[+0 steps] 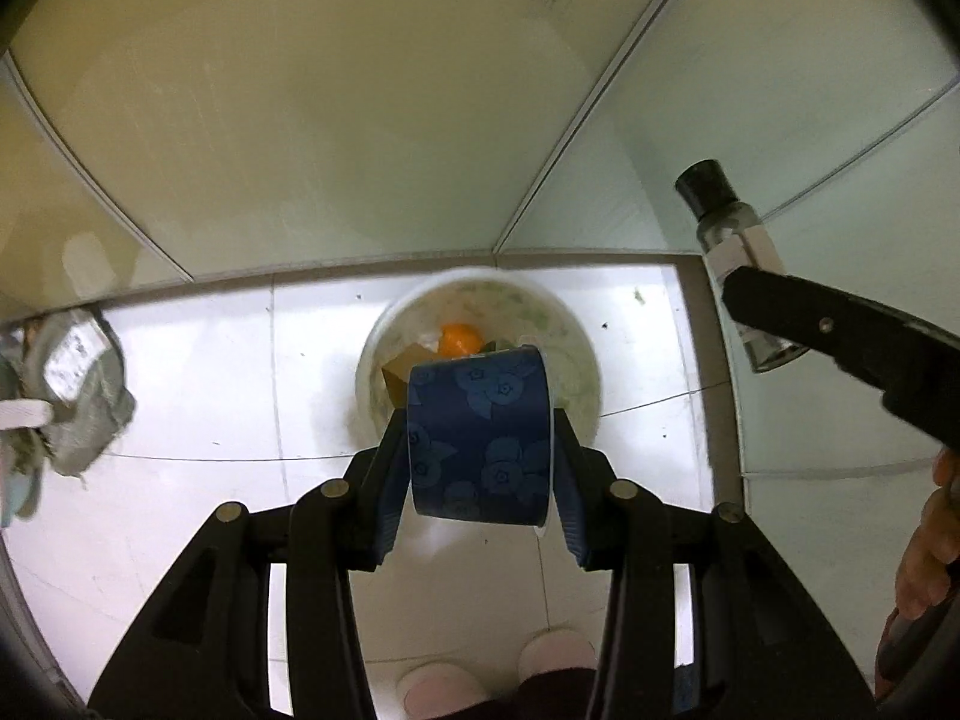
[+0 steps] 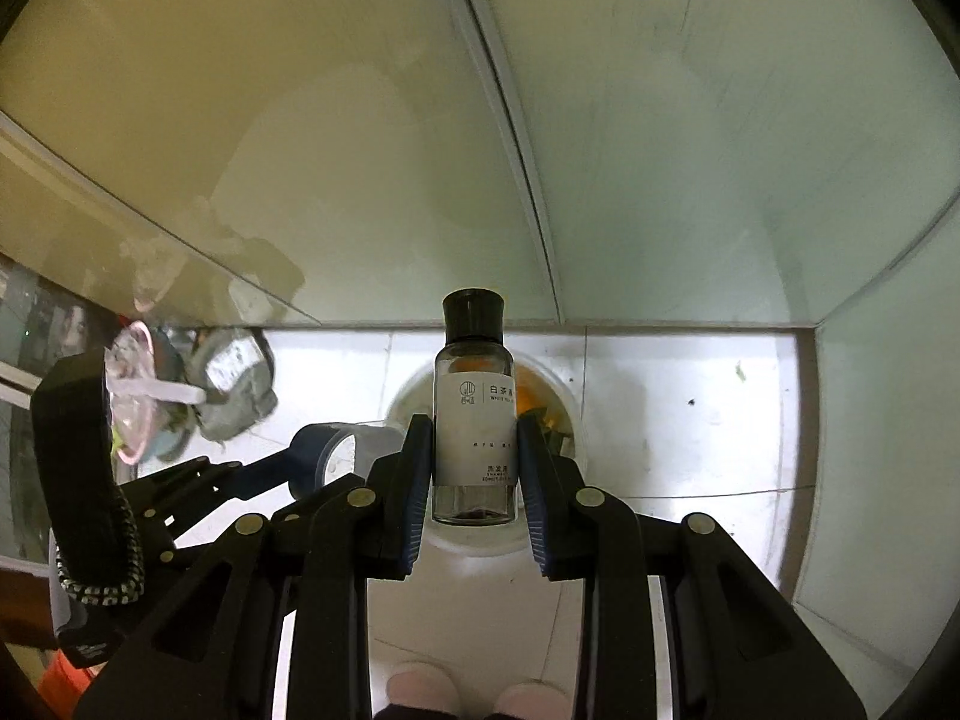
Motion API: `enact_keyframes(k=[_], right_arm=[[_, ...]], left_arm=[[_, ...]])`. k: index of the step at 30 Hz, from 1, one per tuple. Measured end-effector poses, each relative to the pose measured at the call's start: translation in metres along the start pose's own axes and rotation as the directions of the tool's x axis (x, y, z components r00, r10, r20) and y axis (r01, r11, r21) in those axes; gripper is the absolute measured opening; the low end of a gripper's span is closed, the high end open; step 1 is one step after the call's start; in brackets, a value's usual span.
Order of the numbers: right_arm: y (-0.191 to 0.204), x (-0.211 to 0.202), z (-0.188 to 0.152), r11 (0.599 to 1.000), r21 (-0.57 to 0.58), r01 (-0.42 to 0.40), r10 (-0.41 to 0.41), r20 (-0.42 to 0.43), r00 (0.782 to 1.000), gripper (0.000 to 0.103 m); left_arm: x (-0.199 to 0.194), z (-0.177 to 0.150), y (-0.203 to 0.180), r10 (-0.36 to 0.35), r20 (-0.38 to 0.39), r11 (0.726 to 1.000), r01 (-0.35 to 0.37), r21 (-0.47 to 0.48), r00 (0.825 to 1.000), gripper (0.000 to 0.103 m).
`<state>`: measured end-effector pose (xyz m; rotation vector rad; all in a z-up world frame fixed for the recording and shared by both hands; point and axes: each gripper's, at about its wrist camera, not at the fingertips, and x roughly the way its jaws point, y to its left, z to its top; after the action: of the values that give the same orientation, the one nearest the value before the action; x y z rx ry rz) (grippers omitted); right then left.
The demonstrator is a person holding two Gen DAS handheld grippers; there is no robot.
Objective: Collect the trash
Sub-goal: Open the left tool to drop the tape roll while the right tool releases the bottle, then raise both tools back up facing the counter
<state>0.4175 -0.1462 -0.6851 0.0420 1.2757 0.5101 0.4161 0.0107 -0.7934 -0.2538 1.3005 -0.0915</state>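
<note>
Far left of the left wrist view: a crumpled grey-and-silver wrapper (image 1: 84, 396) on the white tiled floor (image 1: 198, 372), with pale, blurred litter at the frame edge, possibly a plastic lid.

Centre of that view: the left gripper (image 1: 480, 438), jaws clamped on a dark blue paper cup printed with flowers (image 1: 480, 432). Cup lying sideways across the pads, long axis running away from the camera, open end seemingly toward the far side, though the rim there is hard to read. Directly beyond and below the cup: a round white waste bin lined with pale plastic (image 1: 576, 336), an orange lump and brown cardboard scraps inside. Cup overlapping the bin's near rim in the picture, so the drop looks nearly lined up; a short carry toward the bin's middle probably enough.

Right of that view: the right gripper reaching in from the frame edge with a bottle.

Centre of the right wrist view: the right gripper (image 2: 474, 456), jaws closed on a small clear glass bottle with a black cap and white label (image 2: 474, 414). Bottle upright in the picture, long axis along the fingers, cap toward the wall. Bin mouth (image 2: 558, 396) just behind the bottle, slightly to the right.

Both loads poised over the bin; neither clearly nearer.
</note>
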Motion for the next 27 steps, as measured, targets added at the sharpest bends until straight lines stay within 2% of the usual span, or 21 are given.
enact_keyframes(k=[3, 5, 7, 11, 16, 19, 27], right_arm=[[-0.007, 0.022, -0.001, 1.000, 0.006, -0.010, 0.010, -0.023, 1.000, 0.026], [-0.012, 0.031, -0.003, 0.999, 0.020, -0.034, 0.035, -0.041, 0.999, 0.027], [-0.014, 0.036, -0.003, 0.999, 0.030, -0.031, 0.032, -0.048, 0.998, 0.032], [-0.013, 0.024, -0.003, 1.000, 0.031, -0.001, 0.002, -0.036, 0.999, 0.032], [-0.006, -0.006, 0.000, 0.999, 0.037, 0.012, -0.011, -0.040, 0.999, 0.032], [0.006, -0.041, 0.005, 0.999, 0.039, 0.012, -0.011, -0.042, 0.999, 0.032], [0.051, -0.163, 0.025, 0.999, -0.011, 0.043, -0.043, -0.017, 0.999, 0.032]], left_arm=[[0.019, -0.003, 0.007, -0.049, 0.008, 0.999, 0.049, -0.007, 0.999, 0.043], [0.030, -0.004, 0.008, -0.079, 0.000, 0.997, 0.079, -0.024, 0.997, 0.048], [0.037, -0.004, 0.008, -0.065, -0.012, 0.998, 0.065, -0.022, 0.998, 0.048], [0.025, -0.002, 0.002, -0.010, -0.004, 1.000, 0.010, 0.000, 1.000, 0.048], [-0.030, 0.003, -0.004, 0.002, 0.018, 1.000, -0.001, -0.019, 1.000, 0.048], [-0.075, 0.007, -0.008, 0.005, 0.032, 0.999, -0.003, -0.040, 0.999, 0.048], [-0.242, 0.022, -0.036, 0.023, 0.112, 0.998, -0.016, -0.064, 0.993, 0.048]])
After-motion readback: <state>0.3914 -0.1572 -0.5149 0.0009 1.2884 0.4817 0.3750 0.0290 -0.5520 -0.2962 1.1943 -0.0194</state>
